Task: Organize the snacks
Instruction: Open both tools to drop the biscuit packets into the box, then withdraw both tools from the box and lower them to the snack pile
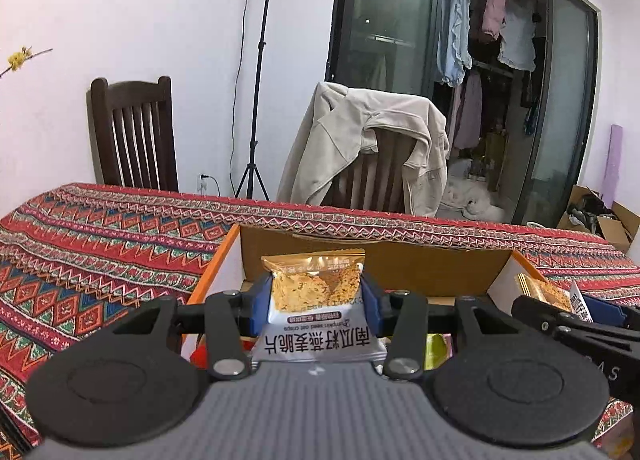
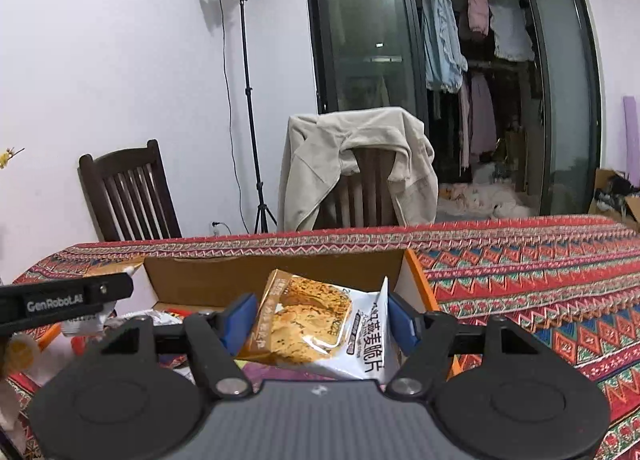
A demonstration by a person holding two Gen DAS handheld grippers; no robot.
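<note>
two oat crisp packets over the cardboard box (image 1: 372, 264)

our left claw (image 1: 316, 306) grips one oat crisp packet (image 1: 316, 312); our right claw (image 2: 320, 324) grips another oat crisp packet (image 2: 316, 328), tilted, above the patterned bench (image 2: 540, 280).

Each hand carries the same tool. The left gripper (image 1: 316, 302) has a ribbed grey body, two round matte-black discs at its sides, and black linkage arms pinned with silver screws. Its fingers (image 1: 258, 306) are faced with blue pads. The right gripper (image 2: 320, 324) matches it: grey ribbed housing, black discs, silver pivots, blue-padded fingers (image 2: 404, 326). White lettering reading "GenRobot.AI" runs along the black side of the left tool.
</note>
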